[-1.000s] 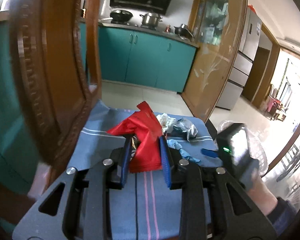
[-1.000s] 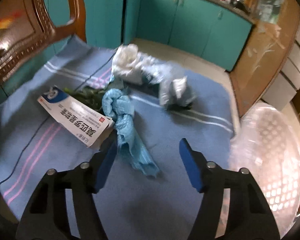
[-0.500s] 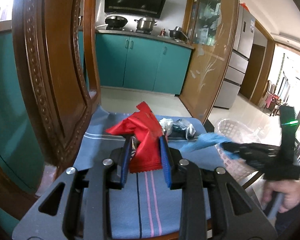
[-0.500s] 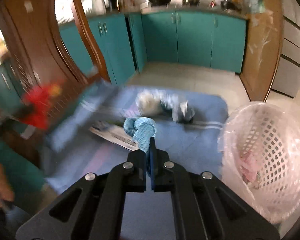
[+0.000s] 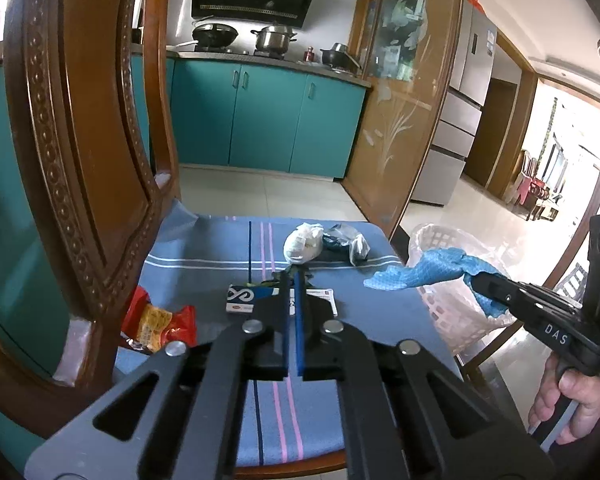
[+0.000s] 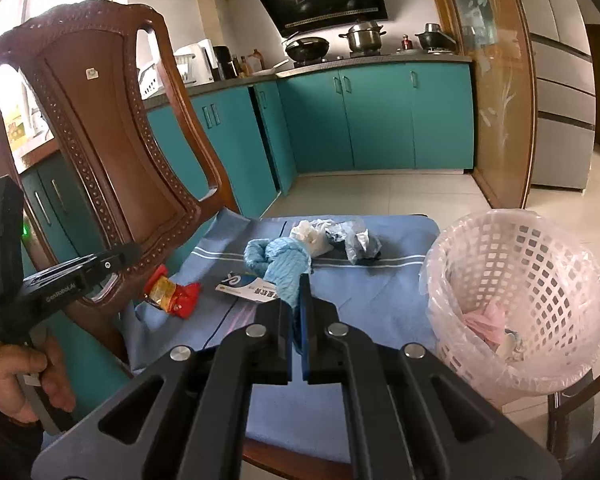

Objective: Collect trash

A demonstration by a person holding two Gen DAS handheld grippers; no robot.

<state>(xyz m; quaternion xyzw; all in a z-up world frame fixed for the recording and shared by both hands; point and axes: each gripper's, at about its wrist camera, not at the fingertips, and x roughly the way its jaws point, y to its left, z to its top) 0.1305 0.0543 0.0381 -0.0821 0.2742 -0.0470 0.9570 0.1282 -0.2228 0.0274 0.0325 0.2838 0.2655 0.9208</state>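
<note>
Seat: chair seat [image 6: 380, 292] under a blue striped cloth [image 5: 204, 276].
Back edge: white bag [image 5: 302, 242], grey bag [image 5: 350, 240].
Middle: medicine box [image 5: 244, 300].
Backrest side: red wrapper [image 5: 160, 320].

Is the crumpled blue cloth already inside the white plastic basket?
No, the crumpled blue cloth hangs from the right tongs, not inside the white plastic basket.

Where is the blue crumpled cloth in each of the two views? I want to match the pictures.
Left wrist view: the blue cloth is at the right, hanging from the right gripper in front of the white basket.
Right wrist view: the blue cloth is at the centre, clamped in the right gripper.
Shared landmark: the white medicine box on the striped cloth.
</note>
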